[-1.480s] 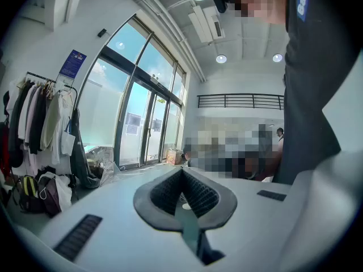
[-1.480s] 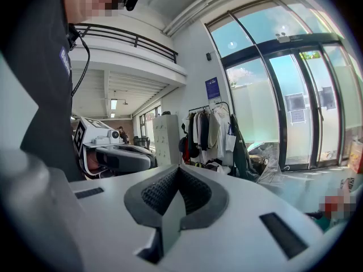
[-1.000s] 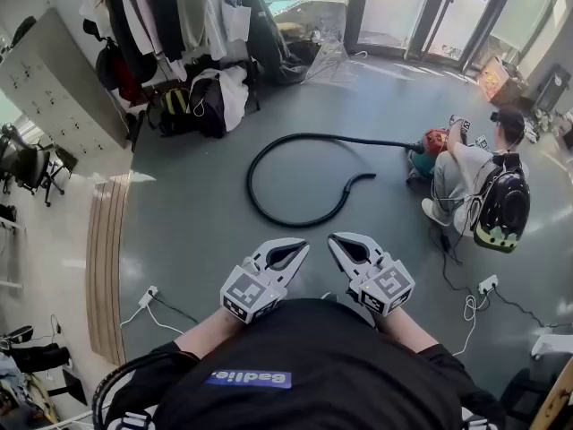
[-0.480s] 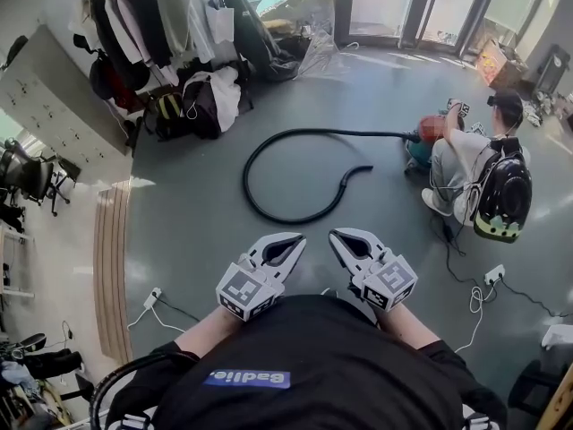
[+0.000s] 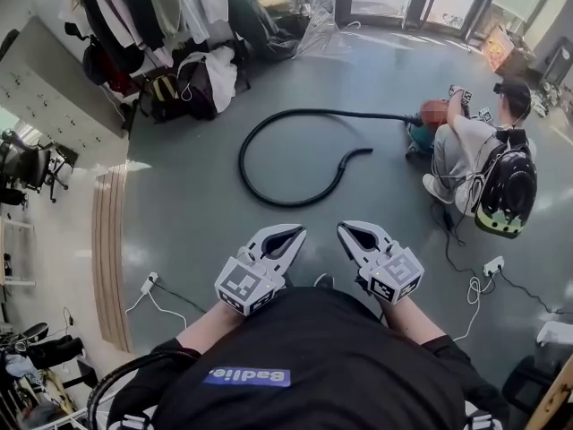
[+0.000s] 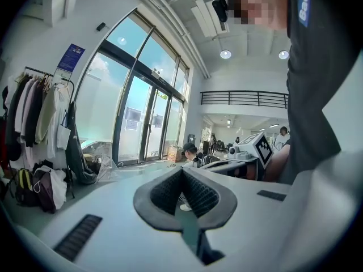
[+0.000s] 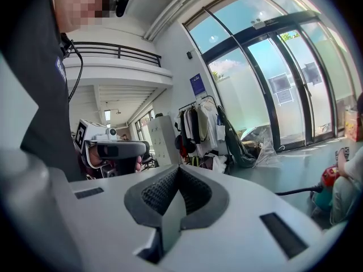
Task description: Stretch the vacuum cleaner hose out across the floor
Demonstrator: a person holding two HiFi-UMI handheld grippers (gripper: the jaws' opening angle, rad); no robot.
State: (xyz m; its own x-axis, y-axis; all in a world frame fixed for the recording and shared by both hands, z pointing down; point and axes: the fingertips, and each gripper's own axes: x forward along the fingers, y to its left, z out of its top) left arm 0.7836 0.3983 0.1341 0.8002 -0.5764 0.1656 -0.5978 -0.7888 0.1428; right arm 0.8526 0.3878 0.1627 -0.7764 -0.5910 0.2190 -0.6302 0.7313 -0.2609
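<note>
The hose (image 5: 242,164) lies curled in a loop on the floor (image 5: 188,231), upper centre of the head view, so the stretching is not yet begun. The left gripper (image 5: 285,237) and right gripper (image 5: 358,235) are closed, empty and well apart from it.

The long black vacuum cleaner hose (image 5: 241,158) looks like matt plastic or rubber; its surface detail is too small to tell. It lies on a grey floor (image 5: 197,231) that is smooth with a soft sheen, and window light glares off it. The left gripper (image 5: 294,233) and right gripper (image 5: 351,231) have smooth, matt white plastic shells; their inner pads (image 6: 198,196) are black, rubbery and finely ribbed. The pale slatted wooden strip (image 5: 107,258) is matt. The hanging coats (image 5: 134,7) are soft cloth and the crumpled clear sheet (image 5: 315,36) is glossy plastic — the seated person's black backpack (image 5: 506,191) has a shiny hard shell.
</note>
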